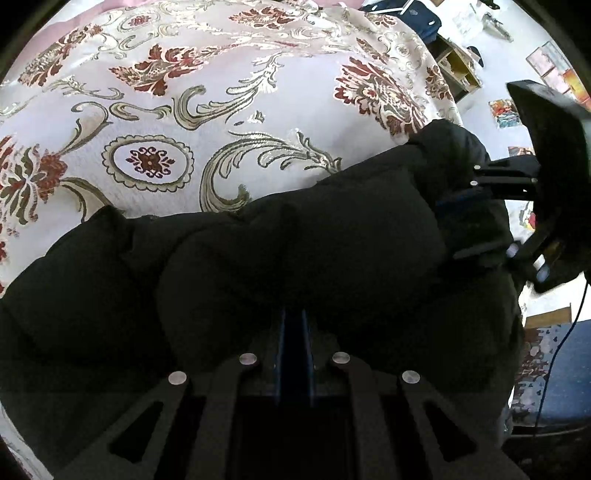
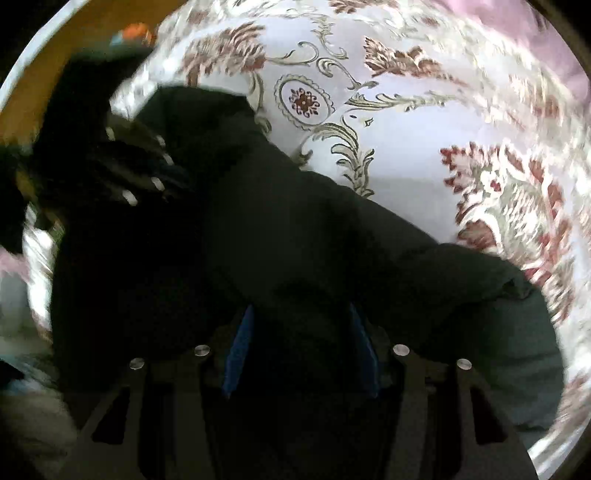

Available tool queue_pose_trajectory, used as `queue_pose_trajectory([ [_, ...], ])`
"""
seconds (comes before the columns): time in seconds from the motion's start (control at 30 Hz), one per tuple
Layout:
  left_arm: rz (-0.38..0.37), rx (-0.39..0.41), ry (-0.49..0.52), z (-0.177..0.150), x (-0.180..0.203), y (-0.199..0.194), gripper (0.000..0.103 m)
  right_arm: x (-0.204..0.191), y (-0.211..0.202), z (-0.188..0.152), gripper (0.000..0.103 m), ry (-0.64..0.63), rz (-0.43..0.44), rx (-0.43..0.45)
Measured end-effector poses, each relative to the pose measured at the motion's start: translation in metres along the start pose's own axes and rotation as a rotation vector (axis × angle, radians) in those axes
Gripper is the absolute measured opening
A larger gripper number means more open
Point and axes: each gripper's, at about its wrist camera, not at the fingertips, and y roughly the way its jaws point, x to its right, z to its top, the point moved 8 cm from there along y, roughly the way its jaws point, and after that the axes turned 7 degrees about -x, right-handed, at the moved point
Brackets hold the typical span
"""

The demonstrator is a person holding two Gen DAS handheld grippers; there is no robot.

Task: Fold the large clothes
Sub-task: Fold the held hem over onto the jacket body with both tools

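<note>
A bulky black padded jacket lies on a bed with a white, red and gold floral cover. My left gripper is shut on a fold of the jacket, its blue pads close together. My right gripper has its blue pads spread apart with jacket fabric bulging between them; it reads as open. The right gripper also shows in the left wrist view at the jacket's right end. The left gripper shows blurred in the right wrist view at the jacket's far left. The right wrist view is motion-blurred.
The bed cover stretches beyond the jacket in both views. To the right in the left wrist view are a wooden shelf unit, a dark blue bag, a white floor with coloured pictures and a blue chair.
</note>
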Motion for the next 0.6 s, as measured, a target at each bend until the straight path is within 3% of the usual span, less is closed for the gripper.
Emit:
queue_pose_trajectory([
  [0.07, -0.014, 0.003, -0.009, -0.001, -0.002, 0.001, 0.010, 0.013, -0.004, 0.001, 0.048, 0.123, 0.115, 0.017],
  [0.13, -0.019, 0.005, -0.013, -0.001, -0.003, 0.003, 0.010, 0.026, -0.003, 0.000, 0.039, 0.218, 0.132, 0.022],
  [0.2, -0.018, 0.002, -0.018, -0.002, -0.004, 0.004, 0.010, 0.034, 0.000, -0.004, 0.016, 0.250, 0.063, 0.016],
  [0.43, 0.036, -0.073, -0.005, -0.004, -0.007, 0.025, 0.008, 0.018, 0.022, -0.010, 0.016, 0.068, -0.105, -0.112],
  [0.6, 0.061, -0.108, -0.054, -0.002, -0.016, 0.042, 0.005, 0.020, 0.041, -0.006, 0.015, 0.041, -0.170, -0.140],
])
